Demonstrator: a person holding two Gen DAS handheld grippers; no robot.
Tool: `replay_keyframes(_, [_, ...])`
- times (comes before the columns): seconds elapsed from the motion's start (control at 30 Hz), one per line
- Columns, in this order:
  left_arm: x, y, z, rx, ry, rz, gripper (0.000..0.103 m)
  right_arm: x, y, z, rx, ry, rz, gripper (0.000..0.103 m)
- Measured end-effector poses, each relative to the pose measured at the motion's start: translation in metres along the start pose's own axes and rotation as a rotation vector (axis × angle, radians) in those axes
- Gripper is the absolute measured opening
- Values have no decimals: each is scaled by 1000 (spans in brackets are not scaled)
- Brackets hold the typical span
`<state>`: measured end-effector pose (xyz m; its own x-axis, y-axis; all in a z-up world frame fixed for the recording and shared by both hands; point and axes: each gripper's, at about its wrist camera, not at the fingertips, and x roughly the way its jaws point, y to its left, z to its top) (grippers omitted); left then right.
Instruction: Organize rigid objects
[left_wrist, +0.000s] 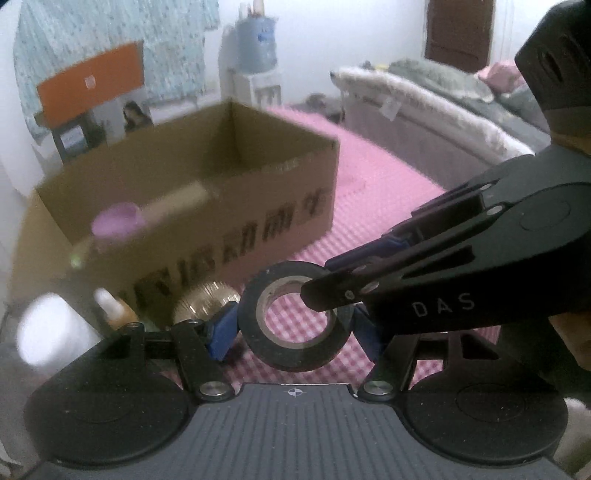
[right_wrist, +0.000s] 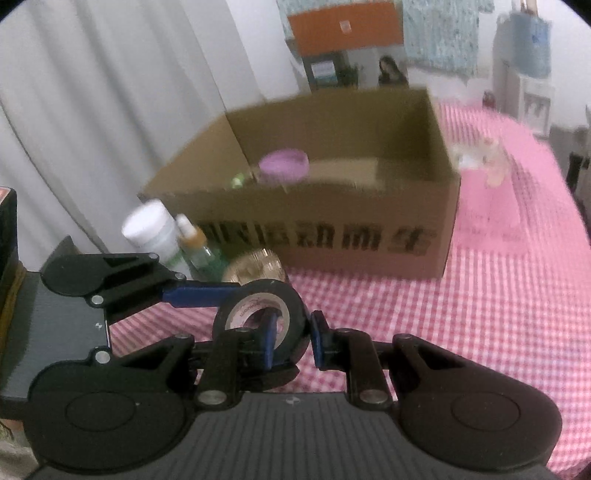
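Tape roll (left_wrist: 293, 319), black, held off the desk (right_wrist: 498, 314) between both grippers, in front of the box (right_wrist: 332, 206). Left gripper (left_wrist: 295, 328): blue fingers (left_wrist: 221, 332) astride the roll's outer rim, pressing its sides. Right gripper (right_wrist: 291, 341): fingers (right_wrist: 269, 343) clenched on the roll's wall, one inside the core, one outside. Box: cardboard, open-topped, black print on its front, standing on the pink checked cloth; inside, a purple bowl (right_wrist: 284, 164) and something green beside it, too blurred to name. Beside the box's near-left corner: white jar (right_wrist: 151, 229), small dropper bottle (right_wrist: 192, 236), gold round thing (right_wrist: 255, 269), close together.
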<state>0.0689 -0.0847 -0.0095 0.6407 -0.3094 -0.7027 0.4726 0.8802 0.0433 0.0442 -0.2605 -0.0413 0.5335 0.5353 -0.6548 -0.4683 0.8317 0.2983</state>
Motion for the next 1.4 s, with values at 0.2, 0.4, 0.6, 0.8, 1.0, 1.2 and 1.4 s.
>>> replay_keyframes(0.2, [-30, 5, 23, 41, -91, 60, 66, -27, 18, 28, -75, -102, 10, 22])
replay_keyframes(0.4, [-38, 28, 50, 1, -122, 78, 66, -30, 27, 70, -138, -137, 38, 22])
replay_keyframes(0.6, [-16, 74, 82, -141, -34, 10, 66, 2, 19, 126, -143, -61, 74, 22])
replay_keyframes(0.8, [25, 109, 97, -268, 83, -15, 66, 59, -2, 172, -77, 88, 112, 22])
replay_keyframes(1.0, [65, 135, 109, -334, 187, -3, 66, 113, -19, 195, -48, 213, 121, 22])
replay_keyframes(1.2, [103, 151, 120, -363, 260, 12, 66, 156, -37, 211, -39, 297, 122, 22])
replay_keyframes(1.4, [134, 153, 129, -355, 314, 18, 66, 190, -53, 222, -41, 378, 99, 22])
